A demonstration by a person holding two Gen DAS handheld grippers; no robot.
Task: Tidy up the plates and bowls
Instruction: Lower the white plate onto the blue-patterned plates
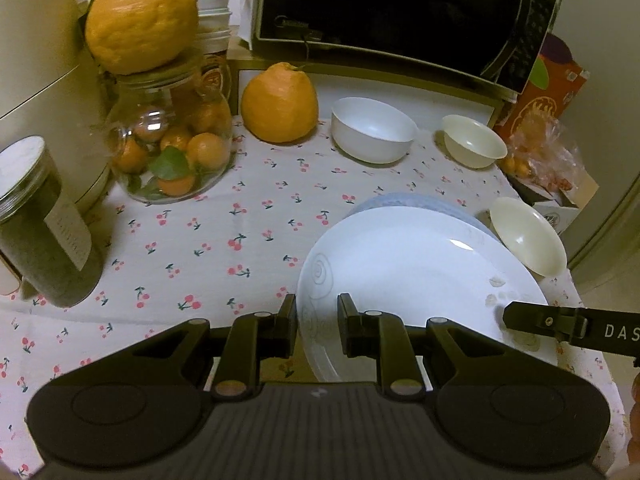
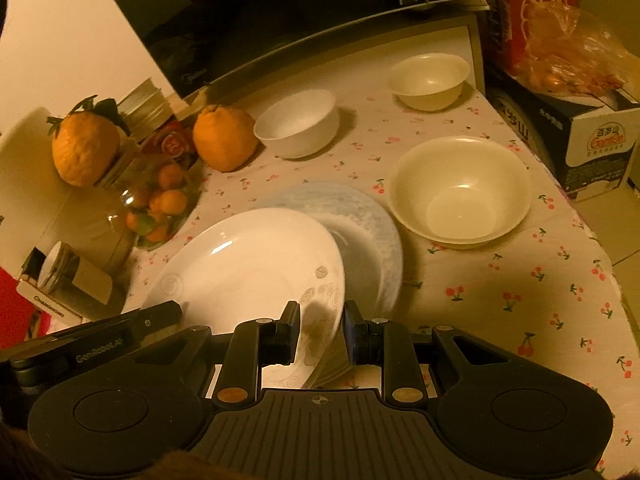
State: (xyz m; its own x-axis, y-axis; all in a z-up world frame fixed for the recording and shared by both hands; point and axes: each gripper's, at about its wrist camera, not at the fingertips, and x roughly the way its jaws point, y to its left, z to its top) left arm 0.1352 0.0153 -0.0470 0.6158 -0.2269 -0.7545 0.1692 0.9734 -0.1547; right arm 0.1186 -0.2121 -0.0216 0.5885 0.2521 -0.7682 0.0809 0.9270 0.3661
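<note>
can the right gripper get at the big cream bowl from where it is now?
Probably not at once: the right gripper has its jaws straddling the white plate's rim. Once it lets go, the big cream bowl sits ahead to its right with only bare tablecloth between.

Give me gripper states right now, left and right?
Left gripper: partly closed, straddling the near-left rim of the white plate.
Right gripper: partly closed, straddling the same plate's right rim. Clamped or not, cannot be told.
</note>
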